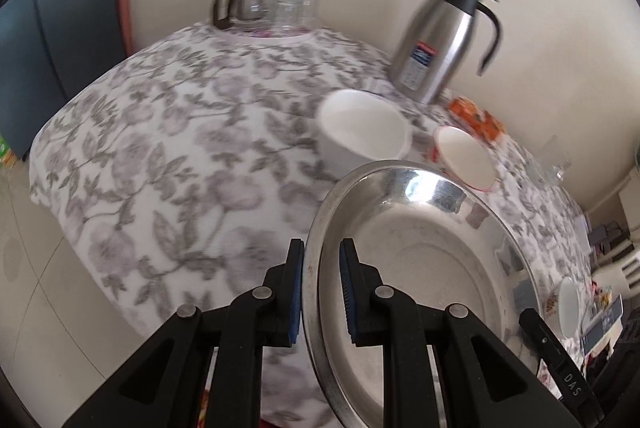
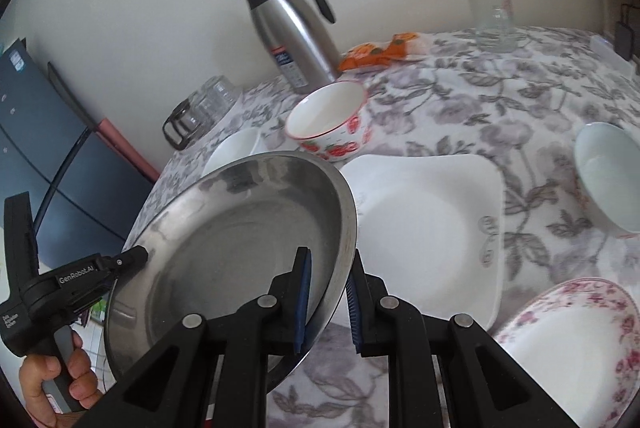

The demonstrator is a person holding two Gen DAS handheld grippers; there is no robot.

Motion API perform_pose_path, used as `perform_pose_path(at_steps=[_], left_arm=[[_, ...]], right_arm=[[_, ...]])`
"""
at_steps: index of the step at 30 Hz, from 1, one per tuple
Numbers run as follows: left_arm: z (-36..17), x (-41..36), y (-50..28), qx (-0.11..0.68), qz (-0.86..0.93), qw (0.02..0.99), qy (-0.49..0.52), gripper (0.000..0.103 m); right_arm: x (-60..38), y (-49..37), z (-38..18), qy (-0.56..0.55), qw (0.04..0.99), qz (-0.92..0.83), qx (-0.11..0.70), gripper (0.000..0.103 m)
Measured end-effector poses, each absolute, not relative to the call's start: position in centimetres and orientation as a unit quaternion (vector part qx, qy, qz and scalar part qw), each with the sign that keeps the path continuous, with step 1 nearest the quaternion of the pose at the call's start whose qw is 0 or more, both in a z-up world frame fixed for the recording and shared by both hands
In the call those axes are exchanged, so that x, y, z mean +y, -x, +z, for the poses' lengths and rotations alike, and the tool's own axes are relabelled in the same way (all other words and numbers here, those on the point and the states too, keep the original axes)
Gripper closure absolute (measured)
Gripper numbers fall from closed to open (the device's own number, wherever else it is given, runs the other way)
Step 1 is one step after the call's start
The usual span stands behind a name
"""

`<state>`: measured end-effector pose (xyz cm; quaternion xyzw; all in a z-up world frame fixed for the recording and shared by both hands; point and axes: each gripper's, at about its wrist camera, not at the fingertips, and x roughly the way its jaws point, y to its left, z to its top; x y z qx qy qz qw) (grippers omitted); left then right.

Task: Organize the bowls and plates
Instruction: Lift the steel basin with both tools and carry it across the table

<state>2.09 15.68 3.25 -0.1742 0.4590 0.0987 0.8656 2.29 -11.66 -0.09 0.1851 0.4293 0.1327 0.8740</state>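
A round steel plate [image 1: 424, 260] [image 2: 240, 240] hangs tilted above the flowered tablecloth, held by both grippers on opposite rims. My left gripper [image 1: 322, 292] is shut on its left rim. My right gripper [image 2: 330, 302] is shut on its right rim. From the right wrist view the left gripper [image 2: 134, 258] shows with a hand on its handle. On the table lie a white square plate [image 2: 432, 228], a strawberry-patterned bowl [image 2: 328, 120] [image 1: 466, 158], a plain white bowl [image 1: 364, 128] [image 2: 236, 150], a pale bowl [image 2: 610, 172] and a pink-flowered plate [image 2: 568, 340].
A steel thermos jug [image 1: 440, 44] [image 2: 296, 32] stands by the wall, with an orange packet [image 2: 380, 54] beside it. A glass jug and tumblers [image 1: 272, 6] occupy the far corner, one tall glass [image 2: 490, 18] the other side. The table's edge drops to a tiled floor [image 1: 28, 268].
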Motion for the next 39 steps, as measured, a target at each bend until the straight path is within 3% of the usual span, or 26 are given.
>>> perform_pose_path(at_steps=[19, 39], left_arm=[[3.6, 3.3, -7.5, 0.484, 0.010, 0.864, 0.139, 0.085], [2.7, 1.9, -10.2, 0.469, -0.019, 0.868, 0.161, 0.085]], right_arm=[[-22.8, -0.8, -0.7, -0.263, 0.881, 0.005, 0.395, 0.085], [-23.2, -1.3, -1.4, -0.241, 0.887, -0.020, 0.393, 0.083]])
